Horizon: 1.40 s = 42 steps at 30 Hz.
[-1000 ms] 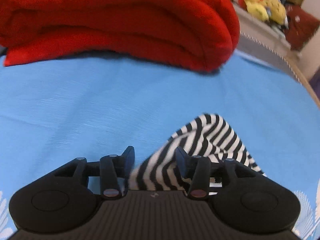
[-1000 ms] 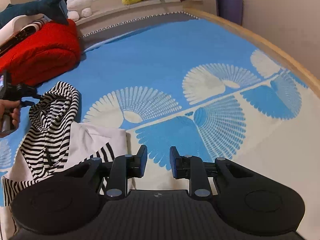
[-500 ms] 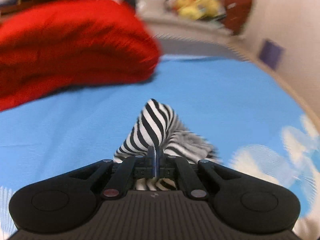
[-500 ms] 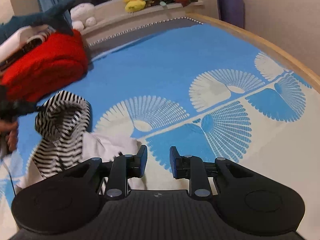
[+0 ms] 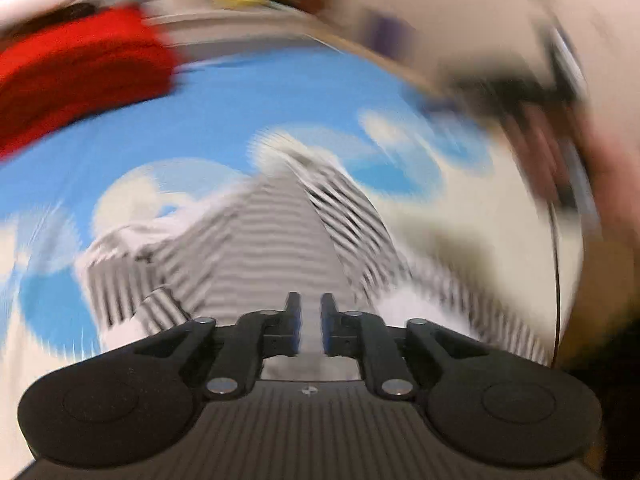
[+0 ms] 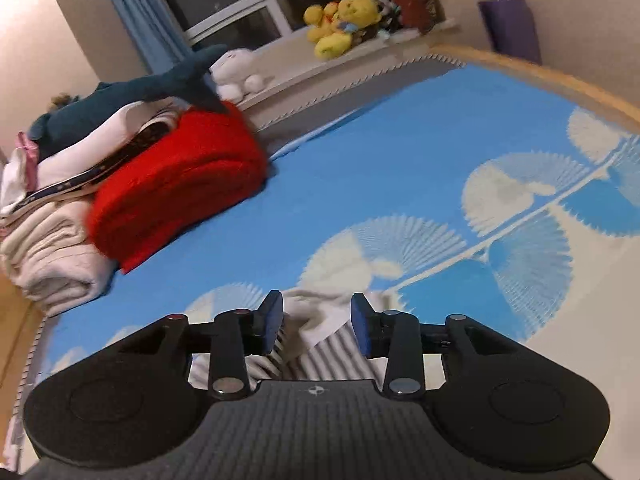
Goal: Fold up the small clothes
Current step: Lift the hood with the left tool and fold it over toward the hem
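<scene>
Left claw [image 5: 310, 322] just parting, empty, above striped garment [image 5: 276, 232]; right claw [image 6: 316, 320] spreading.

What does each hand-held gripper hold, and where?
Nothing. Left hand-held gripper and right hand-held gripper have just been opening, pads clear of the striped garment between them.

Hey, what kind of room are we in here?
Most likely a bedroom: a bed with a blue patterned sheet, plush toys on the window ledge, and folded bedding topped by a red blanket.
</scene>
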Each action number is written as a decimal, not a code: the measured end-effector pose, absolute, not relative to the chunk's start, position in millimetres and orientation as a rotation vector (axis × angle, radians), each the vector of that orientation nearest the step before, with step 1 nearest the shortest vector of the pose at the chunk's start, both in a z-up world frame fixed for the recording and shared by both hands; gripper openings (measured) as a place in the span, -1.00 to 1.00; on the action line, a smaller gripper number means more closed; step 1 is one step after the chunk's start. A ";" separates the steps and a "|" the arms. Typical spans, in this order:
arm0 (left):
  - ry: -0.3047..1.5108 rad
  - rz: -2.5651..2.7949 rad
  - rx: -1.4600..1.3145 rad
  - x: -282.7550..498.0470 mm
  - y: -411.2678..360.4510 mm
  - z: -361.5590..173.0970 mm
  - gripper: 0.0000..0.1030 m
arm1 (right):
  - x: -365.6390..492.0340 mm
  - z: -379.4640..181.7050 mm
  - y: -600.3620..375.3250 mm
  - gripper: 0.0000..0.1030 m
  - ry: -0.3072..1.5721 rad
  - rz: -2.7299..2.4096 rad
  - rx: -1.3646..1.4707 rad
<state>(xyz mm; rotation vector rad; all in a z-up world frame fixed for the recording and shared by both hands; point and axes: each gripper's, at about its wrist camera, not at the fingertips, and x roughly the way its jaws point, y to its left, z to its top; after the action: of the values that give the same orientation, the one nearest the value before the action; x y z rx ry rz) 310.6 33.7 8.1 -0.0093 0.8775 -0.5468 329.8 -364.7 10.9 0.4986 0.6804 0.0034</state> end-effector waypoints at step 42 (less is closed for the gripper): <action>1.289 -0.166 -0.612 366.4 84.6 -120.3 -0.36 | 371.3 -120.7 -287.2 -0.02 1.217 0.054 0.615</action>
<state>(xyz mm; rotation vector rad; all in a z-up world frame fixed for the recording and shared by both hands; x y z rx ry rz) 366.4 84.6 -120.3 -0.6125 1.2887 -0.1663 371.3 -287.2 -120.7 0.6146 1.2172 0.0539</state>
